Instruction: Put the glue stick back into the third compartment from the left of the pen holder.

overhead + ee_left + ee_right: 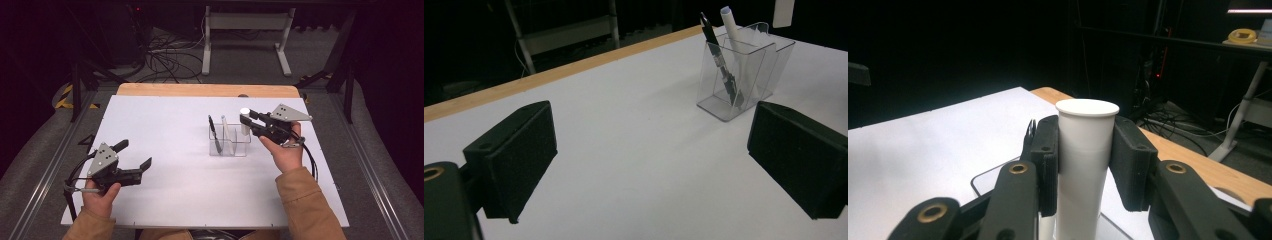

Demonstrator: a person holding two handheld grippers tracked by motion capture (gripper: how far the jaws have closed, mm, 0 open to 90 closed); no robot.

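The right gripper [1083,165] has its jaws clenched on a white upright plastic cylinder [1084,165], long axis vertical, held over the right-hand end of the clear acrylic compartmented pen holder [230,141]. The holder already keeps a black pen [214,134] and a white marker [733,30], both leaning. The cylinder's lower end is cut off, so I cannot tell whether it has entered a compartment. The left gripper [134,155], released and empty, rests well apart from the holder.

Dark room – grey carpet [40,150], tangled cables [165,62], white desk frame [245,22].
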